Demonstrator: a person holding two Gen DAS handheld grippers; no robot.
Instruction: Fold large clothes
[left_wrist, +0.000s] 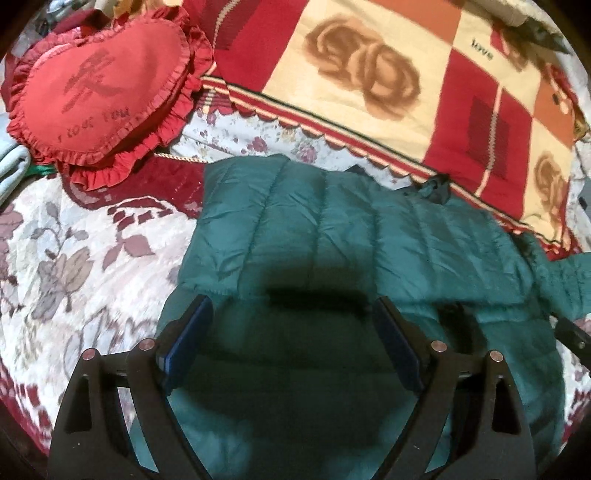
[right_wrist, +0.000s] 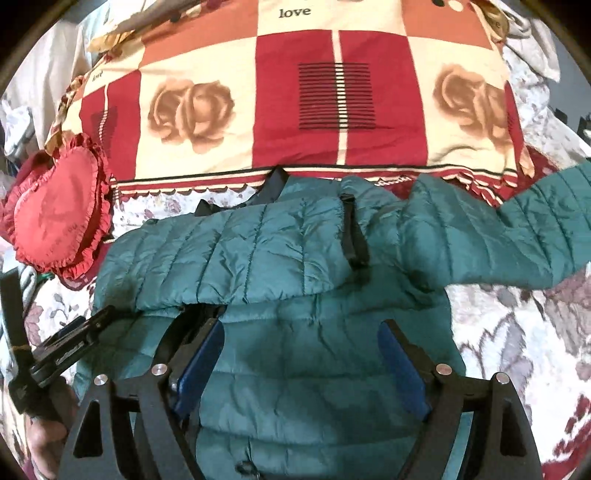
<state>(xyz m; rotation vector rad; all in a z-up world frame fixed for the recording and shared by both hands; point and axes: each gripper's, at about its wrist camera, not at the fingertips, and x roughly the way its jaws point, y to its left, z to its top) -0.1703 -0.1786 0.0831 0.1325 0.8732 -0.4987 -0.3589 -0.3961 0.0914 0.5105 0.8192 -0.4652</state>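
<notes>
Left wrist view: the left tool (left_wrist: 291, 325) hangs over a teal quilted puffer jacket (left_wrist: 332, 229) spread on a bed; its jaws stand wide apart with nothing between the blue pads (left_wrist: 188, 343), which clear the fabric. One jacket lies there, folded over on itself, its fold edge running across just beyond the fingertips. To the jacket's left the floral bedspread (left_wrist: 74, 258) lies bare. One red heart-shaped cushion (left_wrist: 99, 92) with a ruffled rim sits at upper left; its lettering is partly legible. One checked rose-print blanket (left_wrist: 369, 74) borders the jacket's far edge. Right wrist view: the right tool (right_wrist: 301, 339) is likewise parted and empty above the same jacket (right_wrist: 240, 251). One sleeve (right_wrist: 517, 229) stretches right and is cut off by the frame. A black strap (right_wrist: 354, 229) crosses the folded layer. The left tool (right_wrist: 74, 339) shows at left, partly hidden, with a hand (right_wrist: 48, 435) below. Bare bedspread (right_wrist: 517, 332) lies under the sleeve.
</notes>
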